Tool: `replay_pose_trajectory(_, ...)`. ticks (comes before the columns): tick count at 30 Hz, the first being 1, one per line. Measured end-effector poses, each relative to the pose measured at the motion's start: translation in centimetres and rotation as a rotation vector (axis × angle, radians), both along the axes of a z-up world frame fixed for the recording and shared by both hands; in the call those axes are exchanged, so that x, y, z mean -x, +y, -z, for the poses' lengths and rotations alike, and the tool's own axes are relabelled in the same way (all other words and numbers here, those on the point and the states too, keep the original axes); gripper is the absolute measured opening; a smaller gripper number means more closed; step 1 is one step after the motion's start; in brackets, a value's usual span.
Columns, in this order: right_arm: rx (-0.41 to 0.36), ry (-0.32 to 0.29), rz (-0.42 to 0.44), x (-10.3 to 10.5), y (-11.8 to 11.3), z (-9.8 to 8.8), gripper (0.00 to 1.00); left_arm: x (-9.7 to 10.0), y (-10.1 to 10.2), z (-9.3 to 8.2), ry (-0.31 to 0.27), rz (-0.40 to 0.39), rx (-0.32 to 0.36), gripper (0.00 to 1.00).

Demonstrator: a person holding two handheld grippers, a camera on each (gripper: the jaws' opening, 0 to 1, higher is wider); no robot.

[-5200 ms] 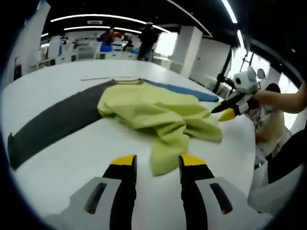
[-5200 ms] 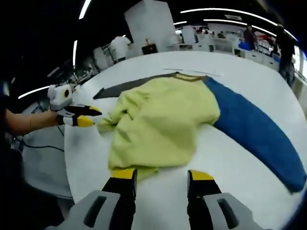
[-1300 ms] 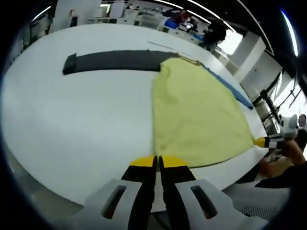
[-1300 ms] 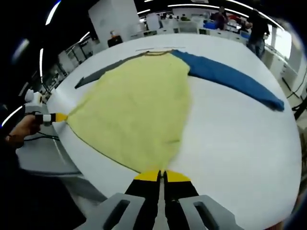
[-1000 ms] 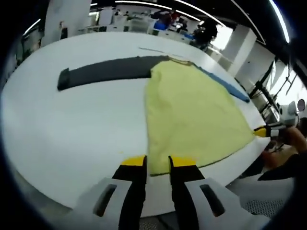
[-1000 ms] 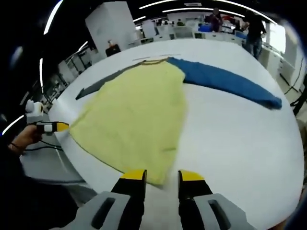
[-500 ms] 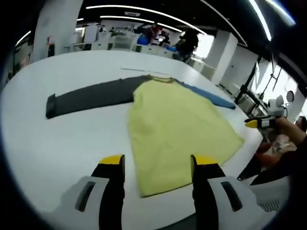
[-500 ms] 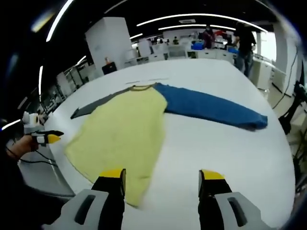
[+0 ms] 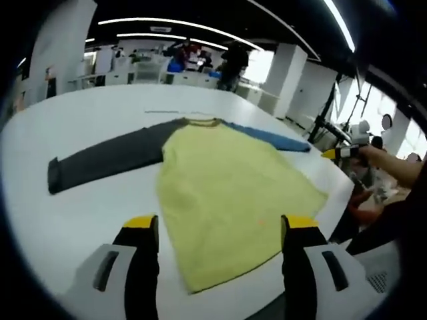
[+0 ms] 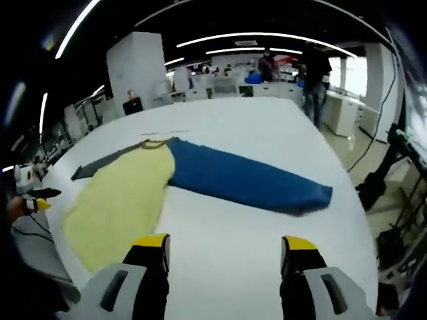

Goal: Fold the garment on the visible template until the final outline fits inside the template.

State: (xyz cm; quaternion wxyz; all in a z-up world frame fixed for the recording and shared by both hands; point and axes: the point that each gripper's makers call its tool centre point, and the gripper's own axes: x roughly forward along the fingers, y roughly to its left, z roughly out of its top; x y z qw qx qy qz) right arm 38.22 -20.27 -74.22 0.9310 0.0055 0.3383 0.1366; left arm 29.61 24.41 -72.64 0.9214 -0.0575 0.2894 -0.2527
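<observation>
A long-sleeved garment lies spread flat on the white table [image 9: 100, 200]. Its yellow body [image 9: 227, 193] [image 10: 117, 200] reaches the near table edge, a dark grey sleeve [image 9: 107, 160] [image 10: 100, 165] stretches one way and a blue sleeve [image 9: 267, 135] [image 10: 247, 183] the other. My left gripper [image 9: 217, 227] hangs open above the yellow hem, holding nothing. My right gripper [image 10: 225, 247] is open over bare table near the blue sleeve. In the left gripper view the right gripper [image 9: 337, 153] shows at the right edge; in the right gripper view the left gripper [image 10: 37, 199] shows at the far left.
The table edge [image 9: 333, 200] runs close to the garment's hem. A thin strip [image 10: 163, 132] lies on the table beyond the collar. People stand among desks at the back [image 10: 313, 73]. A stand with cables [image 10: 393, 173] is beside the table.
Both grippers let go of the hem corners, opened wide and drew back. The right gripper swung towards the blue sleeve. The garment now lies flat and still.
</observation>
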Motion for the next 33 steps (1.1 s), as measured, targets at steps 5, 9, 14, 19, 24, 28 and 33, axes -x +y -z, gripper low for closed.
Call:
replay_pose_trajectory(5, -0.01, -0.019, 0.056, -1.9, -2.1, -0.3, 0.66, -0.3, -0.2, -0.6, -0.024, 0.017, 0.004, 0.83)
replay_pose_trajectory(9, -0.012, -0.016, 0.092, -3.5, -3.8, 0.0, 0.66, -0.6, -0.5, -1.0, -0.052, 0.044, -0.004, 0.88)
replay_pose_trajectory(14, -0.009, -0.002, 0.143, -5.0, -6.0, 0.5, 0.64, -0.9, -1.1, -1.7, -0.096, 0.07, -0.007, 0.93)
replay_pose_trajectory(19, -0.006, 0.023, 0.188, -6.3, -8.1, 1.3, 0.62, -1.2, -1.4, -2.8, -0.151, 0.091, -0.007, 0.98)
replay_pose_trajectory(24, -0.054, 0.041, 0.235, -7.2, -9.0, 1.9, 0.57, -1.5, -1.4, -3.0, -0.181, 0.116, -0.029, 0.99)
replay_pose_trajectory(28, -0.022, 0.06, 0.245, -7.6, -9.7, 2.5, 0.5, -1.6, -1.4, -3.1, -0.197, 0.134, -0.028, 0.99)
replay_pose_trajectory(33, -0.005, 0.087, 0.255, -7.8, -10.2, 3.2, 0.42, -1.8, -1.2, -2.6, -0.202, 0.148, -0.062, 0.99)
